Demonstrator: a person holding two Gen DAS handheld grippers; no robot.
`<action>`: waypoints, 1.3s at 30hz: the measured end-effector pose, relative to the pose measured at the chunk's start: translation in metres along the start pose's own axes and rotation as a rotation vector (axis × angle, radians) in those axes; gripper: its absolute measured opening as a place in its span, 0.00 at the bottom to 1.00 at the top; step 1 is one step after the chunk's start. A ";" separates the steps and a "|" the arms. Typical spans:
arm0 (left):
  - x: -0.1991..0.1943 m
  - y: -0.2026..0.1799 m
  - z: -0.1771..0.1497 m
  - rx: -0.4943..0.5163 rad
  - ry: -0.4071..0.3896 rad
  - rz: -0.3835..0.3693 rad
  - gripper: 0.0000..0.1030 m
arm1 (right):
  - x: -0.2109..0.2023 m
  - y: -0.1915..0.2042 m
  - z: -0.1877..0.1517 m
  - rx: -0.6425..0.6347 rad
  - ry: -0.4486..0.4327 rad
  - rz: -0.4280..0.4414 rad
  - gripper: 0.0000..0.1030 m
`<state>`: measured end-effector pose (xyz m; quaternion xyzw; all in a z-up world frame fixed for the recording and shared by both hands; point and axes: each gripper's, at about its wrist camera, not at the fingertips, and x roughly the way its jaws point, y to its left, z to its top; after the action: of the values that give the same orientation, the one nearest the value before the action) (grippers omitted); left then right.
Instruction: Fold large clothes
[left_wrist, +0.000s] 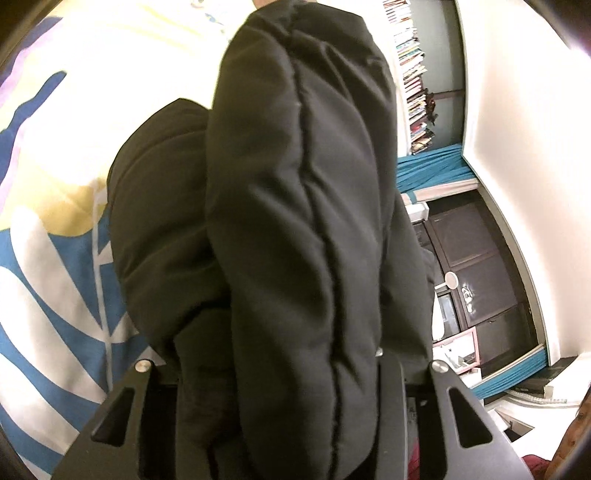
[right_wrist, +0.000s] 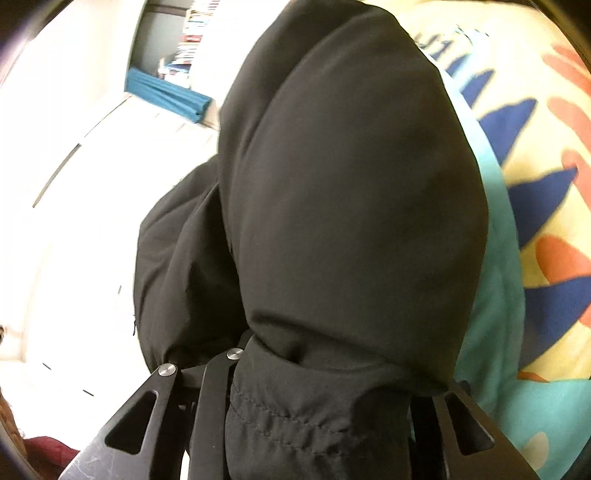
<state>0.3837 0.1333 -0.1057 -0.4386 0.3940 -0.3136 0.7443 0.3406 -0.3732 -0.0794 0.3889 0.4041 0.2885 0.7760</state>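
I have both grippers clamped on the black padded fabric jacket (left_wrist: 295, 221): left gripper (left_wrist: 280, 369) and right gripper (right_wrist: 317, 373), above the leaf-patterned bedsheet (left_wrist: 55, 277).

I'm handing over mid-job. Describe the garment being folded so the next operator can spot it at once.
Start from the bedspread, a bright sheet printed with blue and white leaf shapes. Across it lies the black padded jacket, puffy, with a stitched seam running along it. It is the only dark, plain item against that colourful print, and both the left gripper and right gripper are closed on bunches of it.
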 end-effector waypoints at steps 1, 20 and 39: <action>0.002 0.001 0.003 0.007 -0.002 -0.006 0.35 | -0.002 0.004 -0.006 -0.012 -0.002 0.003 0.23; -0.048 -0.055 -0.019 0.124 -0.036 -0.080 0.35 | -0.076 0.073 -0.041 -0.154 -0.054 0.093 0.21; 0.010 0.101 -0.007 -0.098 -0.007 0.175 0.41 | -0.062 -0.020 -0.084 0.015 -0.017 -0.111 0.27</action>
<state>0.3950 0.1643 -0.2020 -0.4395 0.4431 -0.2264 0.7478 0.2404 -0.3996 -0.1023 0.3742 0.4207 0.2388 0.7912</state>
